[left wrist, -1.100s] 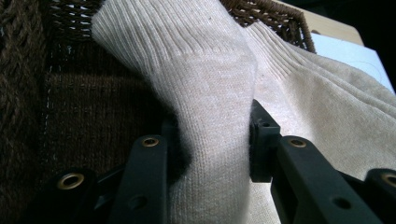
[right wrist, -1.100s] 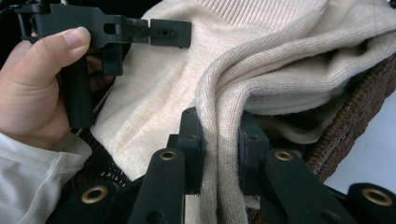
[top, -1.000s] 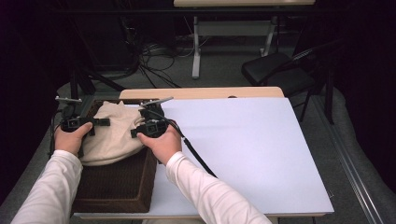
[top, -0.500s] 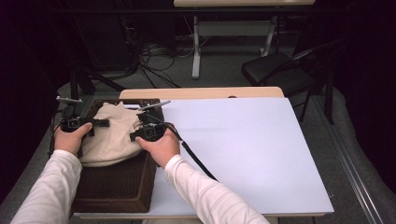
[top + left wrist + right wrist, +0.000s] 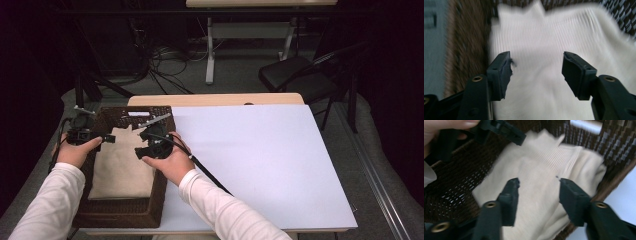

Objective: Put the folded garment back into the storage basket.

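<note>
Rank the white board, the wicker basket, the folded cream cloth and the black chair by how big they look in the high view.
Largest to smallest:
1. white board
2. wicker basket
3. folded cream cloth
4. black chair, though it stands farther from the camera, so its place against the cloth is unsure.

Dim lab or studio workroom, tangle of black cables [image 5: 165, 62] on grey carpet, black folding chair [image 5: 292, 75], white-legged table [image 5: 250, 30] behind, white-topped wooden surface [image 5: 265, 165].
</note>
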Available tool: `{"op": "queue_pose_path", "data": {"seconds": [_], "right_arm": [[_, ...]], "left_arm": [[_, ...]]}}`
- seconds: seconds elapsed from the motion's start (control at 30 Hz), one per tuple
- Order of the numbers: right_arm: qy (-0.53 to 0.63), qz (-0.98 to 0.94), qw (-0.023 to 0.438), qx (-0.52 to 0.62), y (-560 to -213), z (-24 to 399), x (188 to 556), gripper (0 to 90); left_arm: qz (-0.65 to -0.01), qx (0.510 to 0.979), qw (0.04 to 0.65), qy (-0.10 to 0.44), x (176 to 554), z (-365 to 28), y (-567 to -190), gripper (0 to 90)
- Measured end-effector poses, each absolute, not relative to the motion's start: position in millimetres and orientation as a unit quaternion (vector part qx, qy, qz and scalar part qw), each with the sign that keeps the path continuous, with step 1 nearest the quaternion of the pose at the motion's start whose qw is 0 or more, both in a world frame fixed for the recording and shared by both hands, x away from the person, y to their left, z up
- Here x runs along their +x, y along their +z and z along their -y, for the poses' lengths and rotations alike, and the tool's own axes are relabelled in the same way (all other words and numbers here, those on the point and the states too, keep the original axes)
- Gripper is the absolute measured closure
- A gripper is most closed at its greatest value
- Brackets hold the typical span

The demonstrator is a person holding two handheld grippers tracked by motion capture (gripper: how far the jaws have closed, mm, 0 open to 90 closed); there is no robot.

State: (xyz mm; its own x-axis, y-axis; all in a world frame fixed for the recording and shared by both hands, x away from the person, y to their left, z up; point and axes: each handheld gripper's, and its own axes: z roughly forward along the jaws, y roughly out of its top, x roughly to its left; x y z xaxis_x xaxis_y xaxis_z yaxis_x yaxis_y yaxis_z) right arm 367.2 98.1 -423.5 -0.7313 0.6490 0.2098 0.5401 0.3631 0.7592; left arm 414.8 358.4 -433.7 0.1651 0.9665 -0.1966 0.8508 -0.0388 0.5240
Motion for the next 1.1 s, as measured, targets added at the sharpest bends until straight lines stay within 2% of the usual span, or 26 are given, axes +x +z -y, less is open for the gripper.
{"op": "queue_pose_path", "data": {"seconds": [0.23,0.33,0.6,0.63,0.7,0.77,0.93,1.1], "right_arm": [[0.434,-0.832,0.096,0.331,-413.9,-88.8,362.8,41.1],[0.435,-0.833,0.082,0.332,-411.1,-82.8,361.9,40.9],[0.41,-0.843,0.11,0.331,-403.3,-59.5,363.3,38.3],[0.41,-0.841,0.121,0.332,-401.0,-51.5,365.0,34.9],[0.409,-0.84,0.123,0.334,-399.6,-47.6,365.9,33.9],[0.41,-0.843,0.123,0.326,-395.8,-36.1,368.6,26.2],[0.42,-0.844,0.12,0.311,-388.6,-23.6,367.8,21.5],[0.436,-0.836,0.131,0.306,-378.0,-10.6,364.2,15.2]], "left_arm": [[-0.626,0.71,0.3,0.117,407.5,-357.6,-422.1,39.6],[-0.62,0.711,0.307,0.123,405.9,-354.6,-419.9,39.6],[-0.602,0.72,0.321,0.125,398.5,-346.7,-409.0,35.2],[-0.6,0.72,0.324,0.131,397.2,-345.5,-408.0,30.5],[-0.595,0.72,0.332,0.134,394.5,-343.6,-404.6,29.1],[-0.59,0.722,0.335,0.134,392.6,-341.9,-402.1,24.5],[-0.578,0.729,0.341,0.137,387.0,-335.1,-394.9,22.3],[-0.563,0.741,0.337,0.143,378.7,-327.5,-385.0,16.0]]}}
